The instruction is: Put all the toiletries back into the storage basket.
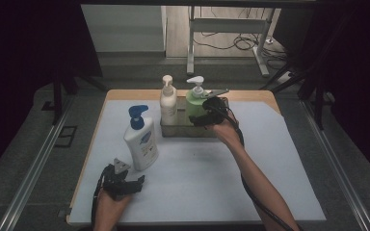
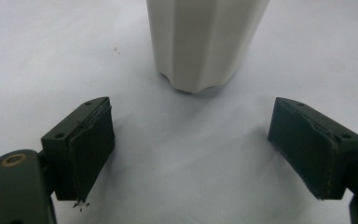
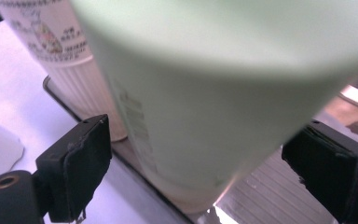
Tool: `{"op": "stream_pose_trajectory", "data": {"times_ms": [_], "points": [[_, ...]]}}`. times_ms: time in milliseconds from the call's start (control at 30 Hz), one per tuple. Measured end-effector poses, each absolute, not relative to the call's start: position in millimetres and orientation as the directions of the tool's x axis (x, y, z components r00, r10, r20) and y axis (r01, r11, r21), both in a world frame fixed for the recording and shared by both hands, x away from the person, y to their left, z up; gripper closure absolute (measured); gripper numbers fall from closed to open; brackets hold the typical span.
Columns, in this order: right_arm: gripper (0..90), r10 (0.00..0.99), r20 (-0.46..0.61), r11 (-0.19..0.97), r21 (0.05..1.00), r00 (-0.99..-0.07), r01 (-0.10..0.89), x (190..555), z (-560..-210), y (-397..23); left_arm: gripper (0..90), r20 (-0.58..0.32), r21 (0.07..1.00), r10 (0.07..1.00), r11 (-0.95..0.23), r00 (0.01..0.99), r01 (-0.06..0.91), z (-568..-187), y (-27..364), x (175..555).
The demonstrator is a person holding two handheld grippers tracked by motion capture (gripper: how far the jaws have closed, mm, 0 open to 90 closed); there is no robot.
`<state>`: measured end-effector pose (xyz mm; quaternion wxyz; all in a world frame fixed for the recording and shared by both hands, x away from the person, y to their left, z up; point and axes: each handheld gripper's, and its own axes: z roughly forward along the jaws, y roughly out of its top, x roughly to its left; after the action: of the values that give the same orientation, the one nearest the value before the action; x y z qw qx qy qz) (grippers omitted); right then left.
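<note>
Nearest the high view's camera, at 7 o'clock on the tabletop (image 1: 270, 192), the left gripper (image 1: 134, 185) is held low by a hand, with its jaws spread wide and nothing between them. Just beyond it, toward 12 o'clock, a white pump bottle with a blue pump (image 1: 141, 139) is seen standing upright on the white sheet; in the left gripper view its pale base (image 2: 205, 46) is found ahead of the open jaws, apart from both pads (image 2: 91, 149).

Farther back, near 12 o'clock of the tabletop, a shallow metal tray (image 1: 173, 131) is placed, and 2 bottles stand in it: a cream pump bottle (image 1: 168, 103) at the left and a green pump bottle (image 1: 194, 103) just beside it at the right. The right gripper (image 1: 198, 119) is brought up against the green pump bottle from its 4 o'clock side. In the right gripper view the green pump bottle (image 3: 223, 102) is seen between the spread jaws, tilted in that view, with a gap visible at the left pad (image 3: 86, 172); whether the right pad touches it cannot be told. The cream pump bottle's ribbed lower body (image 3: 81, 98) is seen behind, and the tray's rim (image 3: 135, 175) runs beneath both.
</note>
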<state>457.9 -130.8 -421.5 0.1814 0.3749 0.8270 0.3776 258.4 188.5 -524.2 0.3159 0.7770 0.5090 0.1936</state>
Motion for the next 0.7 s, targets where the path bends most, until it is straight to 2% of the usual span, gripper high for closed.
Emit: {"op": "stream_pose_trajectory", "data": {"times_ms": [500, 700], "points": [[14.0, 0.747, 0.039, 0.431, 0.731, -0.664, 0.529, 447.7, -426.1, -155.4, 14.1, -0.02, 0.687, 0.913, -0.283, 0.407, 0.669, -524.2, 188.5, 258.4], [24.0, 0.785, 0.059, 0.396, 0.718, -0.616, 0.573, 449.2, -429.2, -168.9, 14.1, -0.02, 0.688, 0.913, -0.282, 0.407, 0.669, -524.2, 188.4, 258.4]]}}
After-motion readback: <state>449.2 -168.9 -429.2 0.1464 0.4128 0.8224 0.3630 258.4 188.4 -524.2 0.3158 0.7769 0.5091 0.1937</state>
